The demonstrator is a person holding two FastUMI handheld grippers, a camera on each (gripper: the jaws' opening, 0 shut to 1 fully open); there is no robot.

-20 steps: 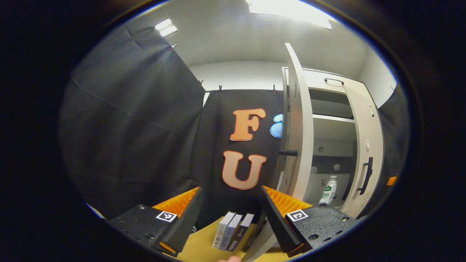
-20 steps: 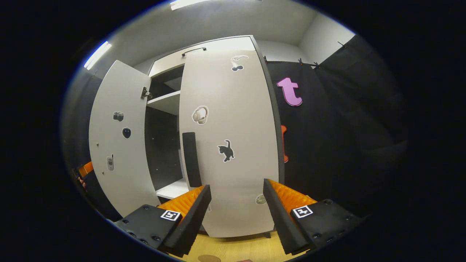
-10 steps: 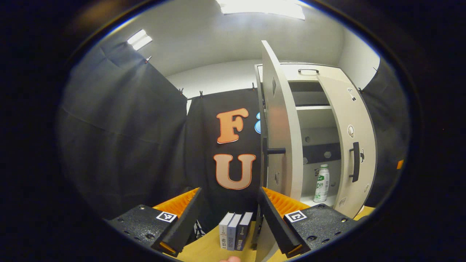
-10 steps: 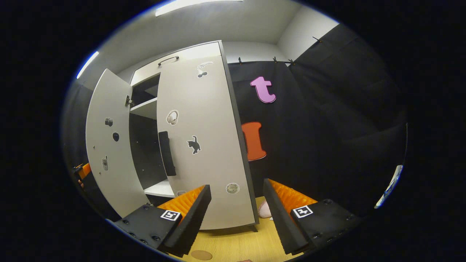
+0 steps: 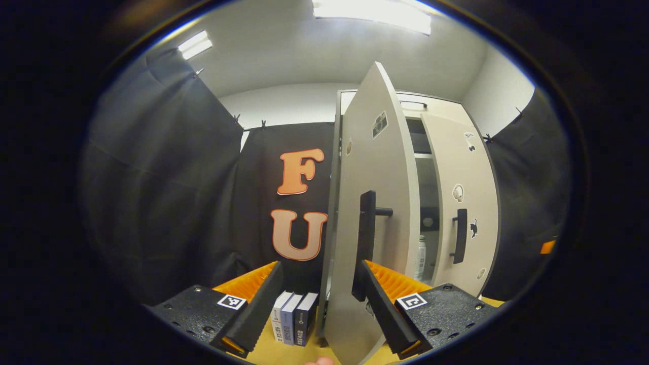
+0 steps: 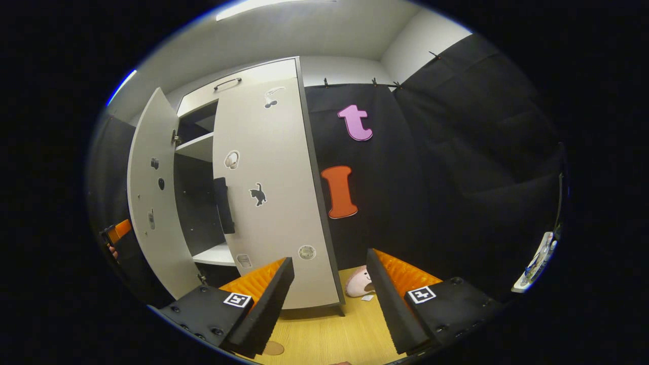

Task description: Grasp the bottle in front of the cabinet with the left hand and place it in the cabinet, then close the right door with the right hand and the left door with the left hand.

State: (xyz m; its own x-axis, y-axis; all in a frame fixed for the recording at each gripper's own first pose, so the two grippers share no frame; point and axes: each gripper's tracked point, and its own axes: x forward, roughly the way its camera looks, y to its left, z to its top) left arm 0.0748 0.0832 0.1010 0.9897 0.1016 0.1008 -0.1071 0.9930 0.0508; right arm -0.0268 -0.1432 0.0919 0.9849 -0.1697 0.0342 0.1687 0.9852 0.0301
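Left gripper view. The left gripper (image 5: 317, 304) stands with its jaws wide apart and nothing held between them; the edge of the left door (image 5: 372, 228) sits between the fingers, close by the right-hand finger (image 5: 377, 304), though contact cannot be told. This door is half open and carries a dark vertical handle (image 5: 366, 243). Through the narrow gap between the two doors the bottle (image 5: 422, 259) stands upright on the lower shelf inside the cabinet (image 5: 431, 109). The right door (image 5: 464, 203), with its own dark handle (image 5: 460, 235), lies nearly flush with the cabinet front. Three boxes (image 5: 294, 317) stand side by side on the wooden table (image 5: 268, 350), beside the cabinet's foot.

Right gripper view. The right gripper (image 6: 329, 299) is likewise wide open and empty, apart from the cabinet. The right door (image 6: 268, 192) looks closed or almost so; the left door (image 6: 152, 197) stands ajar, exposing a shelf (image 6: 195, 147). A small pink object (image 6: 357, 281) lies on the table (image 6: 329, 337) beside the cabinet. The left gripper (image 6: 116, 235) appears at the far left edge.
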